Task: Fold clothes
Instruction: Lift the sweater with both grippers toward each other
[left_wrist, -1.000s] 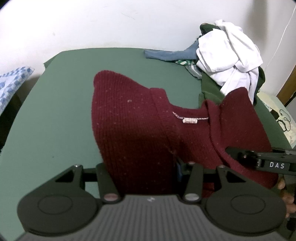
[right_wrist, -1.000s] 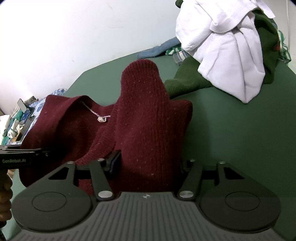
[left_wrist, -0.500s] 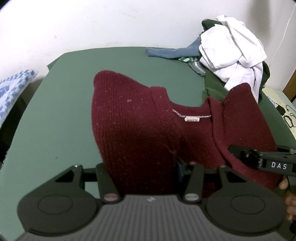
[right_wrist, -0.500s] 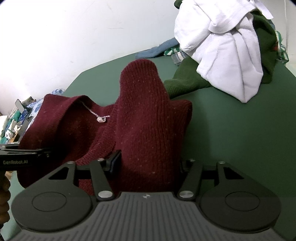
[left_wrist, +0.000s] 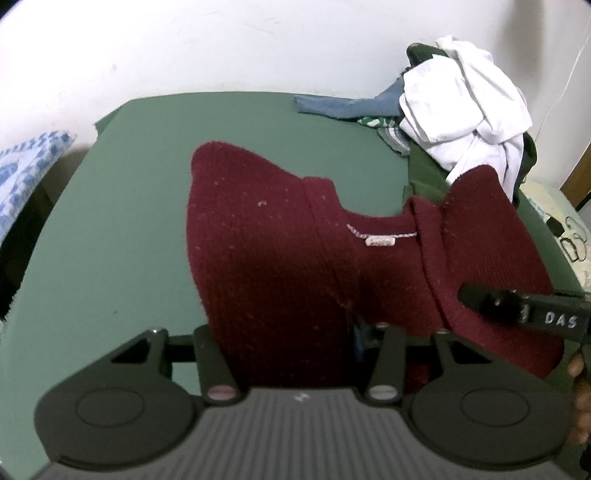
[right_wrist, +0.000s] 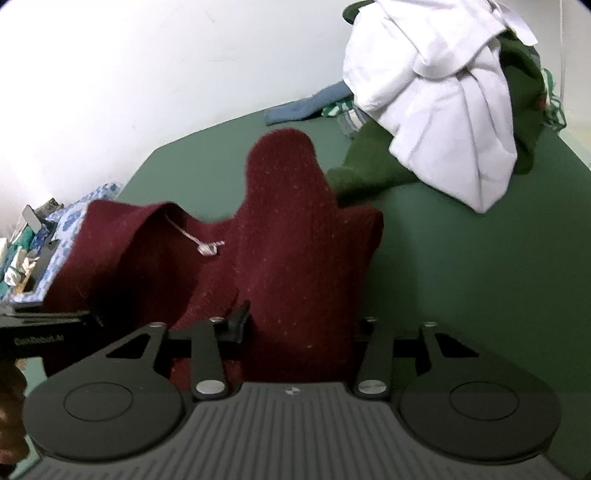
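Green tabletop spreads ahead of both my claws. My left gripper and right gripper, whose jaws have just been closing, each clench a bunched shoulder of the maroon sweater. I should lift both evenly, keeping the collar level.

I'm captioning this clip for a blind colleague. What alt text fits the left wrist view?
A maroon knit sweater is bunched between the fingers of the left gripper, above a green table. The right gripper grips the sweater's other shoulder from the right edge. At the far right corner sits a pile of clothes topped by a white garment.
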